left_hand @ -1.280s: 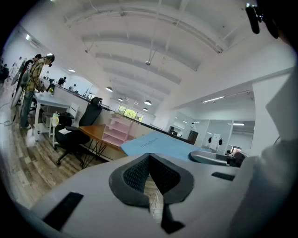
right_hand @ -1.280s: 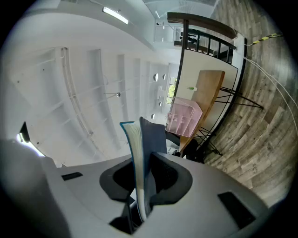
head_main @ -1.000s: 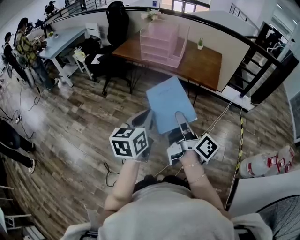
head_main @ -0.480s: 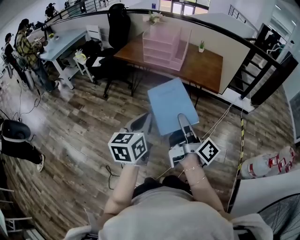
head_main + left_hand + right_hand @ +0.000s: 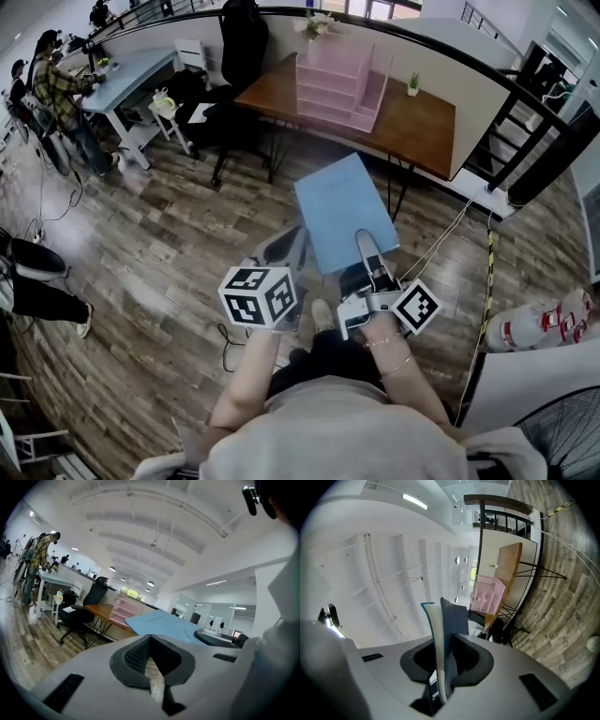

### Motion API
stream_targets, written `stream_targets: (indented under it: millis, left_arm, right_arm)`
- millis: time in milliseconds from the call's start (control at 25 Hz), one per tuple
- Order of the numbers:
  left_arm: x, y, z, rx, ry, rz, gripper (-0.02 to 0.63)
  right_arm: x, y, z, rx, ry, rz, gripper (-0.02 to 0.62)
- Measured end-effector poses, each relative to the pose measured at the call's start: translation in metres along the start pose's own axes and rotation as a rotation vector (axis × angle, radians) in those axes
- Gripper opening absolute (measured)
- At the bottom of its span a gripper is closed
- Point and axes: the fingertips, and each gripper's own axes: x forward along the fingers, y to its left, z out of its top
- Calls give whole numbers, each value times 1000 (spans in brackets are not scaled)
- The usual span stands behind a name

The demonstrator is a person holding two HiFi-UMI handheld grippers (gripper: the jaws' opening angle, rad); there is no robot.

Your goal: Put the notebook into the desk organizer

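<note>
My right gripper (image 5: 365, 244) is shut on a light blue notebook (image 5: 342, 211), held by its near edge above the wooden floor. In the right gripper view the notebook (image 5: 440, 639) stands on edge between the pads, its pages showing. The pink desk organizer (image 5: 339, 80) stands on a brown desk (image 5: 417, 117) ahead, well beyond the notebook. It also shows in the left gripper view as the organizer (image 5: 125, 613) and in the right gripper view as the organizer (image 5: 487, 595). My left gripper (image 5: 284, 248) hovers left of the notebook, shut and holding nothing.
A black office chair (image 5: 239, 47) stands left of the desk, and a small potted plant (image 5: 413, 84) sits on it. People stand by a pale blue table (image 5: 131, 75) at far left. Cables (image 5: 450, 234) cross the floor; a black railing (image 5: 525, 103) is on the right.
The desk and organizer have shifted slightly right and nearer in the head view. The notebook stays gripped in my right gripper. A person at the left edge has walked on.
</note>
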Motion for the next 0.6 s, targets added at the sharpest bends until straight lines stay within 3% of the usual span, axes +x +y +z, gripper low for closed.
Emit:
stream_targets:
  millis: [280,600]
  left_arm:
    - [24,15,0,-17,6,20,9]
    - [86,40,28,33,15,15,9]
  right_arm:
    - [19,-23,12,20,-18,-13,69]
    - [89,-55,35,43,-7,-15,69]
